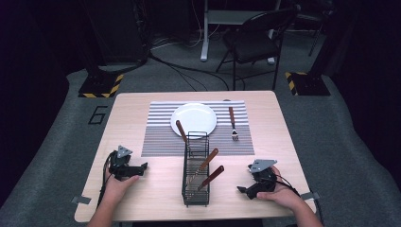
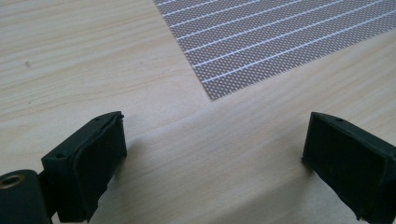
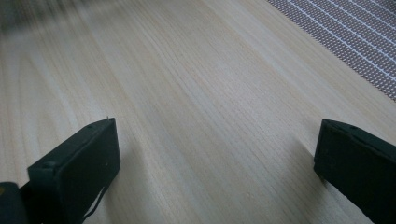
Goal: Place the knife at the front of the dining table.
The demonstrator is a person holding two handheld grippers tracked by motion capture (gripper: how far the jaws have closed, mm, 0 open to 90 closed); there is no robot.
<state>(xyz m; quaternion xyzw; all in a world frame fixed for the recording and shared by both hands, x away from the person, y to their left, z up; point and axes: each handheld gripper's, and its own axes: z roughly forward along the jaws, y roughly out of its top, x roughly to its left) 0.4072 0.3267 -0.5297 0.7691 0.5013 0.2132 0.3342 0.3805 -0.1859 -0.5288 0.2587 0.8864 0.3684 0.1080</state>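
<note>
Cutlery with wooden handles is what matters on this table [image 1: 142,109]. Three pieces [image 1: 208,160] stand tilted in a black wire basket [image 1: 196,187], which sits between the two tongs, near the front edge. A fourth piece, a fork [image 1: 232,124], lies flat on the striped placemat [image 1: 161,137], beyond the right tongs and well apart from them. A white plate [image 1: 194,118] rests on the same placemat, just behind the basket, and it carries nothing.

Left tongs [image 1: 142,169] lie low over the bare wood, to the left of the basket, held by the person's left hand [image 1: 118,182]. In the left gripper view the jaws are spread wide with only wood between them, and a corner of the placemat [image 2: 280,42] is ahead of them.

Right tongs [image 1: 242,190] are to the right of the basket, in the right hand [image 1: 279,194]. Their jaws are also spread wide over bare table [image 3: 196,102], holding nothing, with the placemat edge [image 3: 355,42] far at the upper right.

Behind the table a dark folding chair [image 1: 253,42] stands on the grey floor [image 1: 331,123].
</note>
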